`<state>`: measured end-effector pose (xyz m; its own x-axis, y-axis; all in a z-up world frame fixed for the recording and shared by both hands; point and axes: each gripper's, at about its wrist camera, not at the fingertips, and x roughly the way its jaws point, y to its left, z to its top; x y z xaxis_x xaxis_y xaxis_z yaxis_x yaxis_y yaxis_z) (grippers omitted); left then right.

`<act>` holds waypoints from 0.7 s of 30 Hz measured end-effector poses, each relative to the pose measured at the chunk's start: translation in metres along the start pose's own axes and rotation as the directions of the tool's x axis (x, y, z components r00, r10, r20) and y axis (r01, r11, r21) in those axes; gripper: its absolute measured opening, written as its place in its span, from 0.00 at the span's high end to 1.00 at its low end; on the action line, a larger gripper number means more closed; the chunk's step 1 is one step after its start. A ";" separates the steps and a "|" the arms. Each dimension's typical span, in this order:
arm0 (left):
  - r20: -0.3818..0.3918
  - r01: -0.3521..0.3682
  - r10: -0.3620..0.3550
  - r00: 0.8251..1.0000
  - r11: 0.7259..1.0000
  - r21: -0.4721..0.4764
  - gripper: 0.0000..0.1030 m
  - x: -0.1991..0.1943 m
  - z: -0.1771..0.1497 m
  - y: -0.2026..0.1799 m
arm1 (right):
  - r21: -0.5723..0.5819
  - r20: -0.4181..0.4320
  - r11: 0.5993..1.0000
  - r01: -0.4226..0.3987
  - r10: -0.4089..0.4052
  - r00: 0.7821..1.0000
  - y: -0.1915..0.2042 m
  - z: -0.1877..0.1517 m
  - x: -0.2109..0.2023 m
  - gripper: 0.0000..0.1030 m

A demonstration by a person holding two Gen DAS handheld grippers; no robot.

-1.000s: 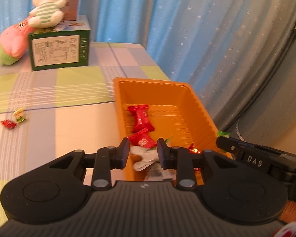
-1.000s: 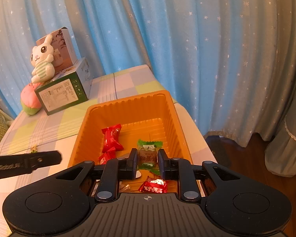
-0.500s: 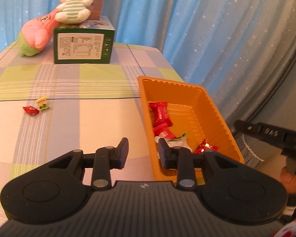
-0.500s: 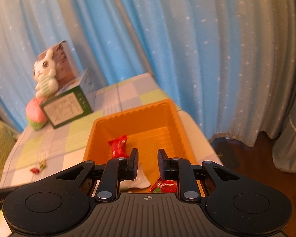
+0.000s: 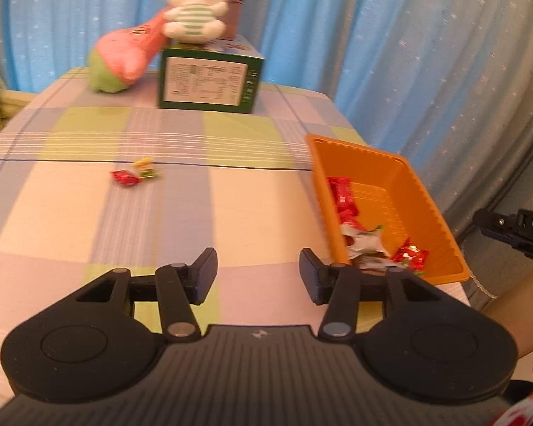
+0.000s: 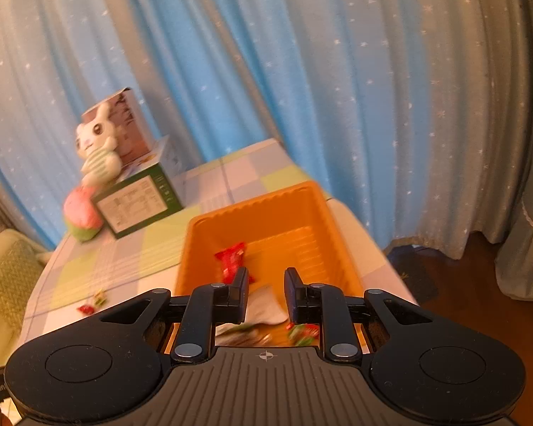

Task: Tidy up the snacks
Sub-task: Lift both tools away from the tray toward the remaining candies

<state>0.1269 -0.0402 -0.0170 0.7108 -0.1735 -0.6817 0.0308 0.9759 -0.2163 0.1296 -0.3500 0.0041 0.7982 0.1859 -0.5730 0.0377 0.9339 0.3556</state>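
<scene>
The left gripper [image 5: 258, 272] points down over bare checked desk [image 5: 231, 213], its jaws opening with nothing between them; a second ago they stood nearly closed above the near end of the orange tray [image 5: 440, 220]. The tray now sits at the right of the left wrist view rather than at its centre, holding a long red snack [image 5: 343, 200], a white wrapper [image 5: 364, 241] and a small red foil candy [image 5: 410, 257]. Two loose candies, one red [image 5: 124, 178] and one yellow-green [image 5: 145, 167], lie touching on the desk in the left centre of that view, well apart from the tray; they sat at the far left edge a second ago. At the desk's far end a green box [image 5: 209, 81] carries a white plush rabbit [image 5: 194, 10], with a pink-and-green plush [image 5: 124, 58] leaning beside it.

The right gripper [image 6: 265, 296] hangs tilted down over the tray's near end, jaws drawn in to a narrow gap and gripping nothing; the white wrapper [image 6: 266, 307] shows through the gap, lying in the tray below. The green-wrapped candy seen between these jaws a second ago is no longer there. More curtain [image 6: 302, 71] fills this view than before. In the left wrist view the right gripper's tip [image 5: 511, 229] shows at the right edge, beyond the tray.
</scene>
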 end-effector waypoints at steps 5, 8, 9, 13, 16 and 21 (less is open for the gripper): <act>0.024 -0.053 0.054 0.998 0.998 -0.028 0.43 -0.021 -0.003 0.025 | -0.038 -0.035 0.998 -0.043 0.041 0.999 0.027 -0.016 -0.004 0.78; 0.034 -0.076 0.078 0.996 0.996 -0.053 0.39 -0.032 -0.005 0.040 | -0.069 -0.058 0.995 -0.071 0.067 0.996 0.046 -0.026 -0.004 0.77; 0.037 -0.085 0.087 0.996 0.995 -0.058 0.37 -0.036 -0.006 0.045 | -0.078 -0.064 0.994 -0.079 0.074 0.995 0.052 -0.029 -0.004 0.74; 0.051 -0.111 0.115 0.992 0.991 -0.074 0.34 -0.048 -0.009 0.059 | -0.115 -0.077 0.987 -0.116 0.107 0.991 0.075 -0.040 -0.007 0.48; 0.060 -0.126 0.132 0.989 0.988 -0.086 0.31 -0.056 -0.011 0.067 | -0.147 -0.095 0.979 -0.142 0.129 0.987 0.091 -0.046 -0.007 0.45; 0.076 -0.143 0.150 0.986 0.985 -0.095 0.30 -0.066 -0.011 0.075 | -0.177 -0.116 0.969 -0.172 0.153 0.981 0.108 -0.055 -0.007 0.44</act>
<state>0.0742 0.0433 0.0040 0.7585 -0.0143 -0.6515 -0.1380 0.9736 -0.1820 0.0948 -0.2334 0.0057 0.7194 0.3608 -0.5935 -0.2069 0.9270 0.3127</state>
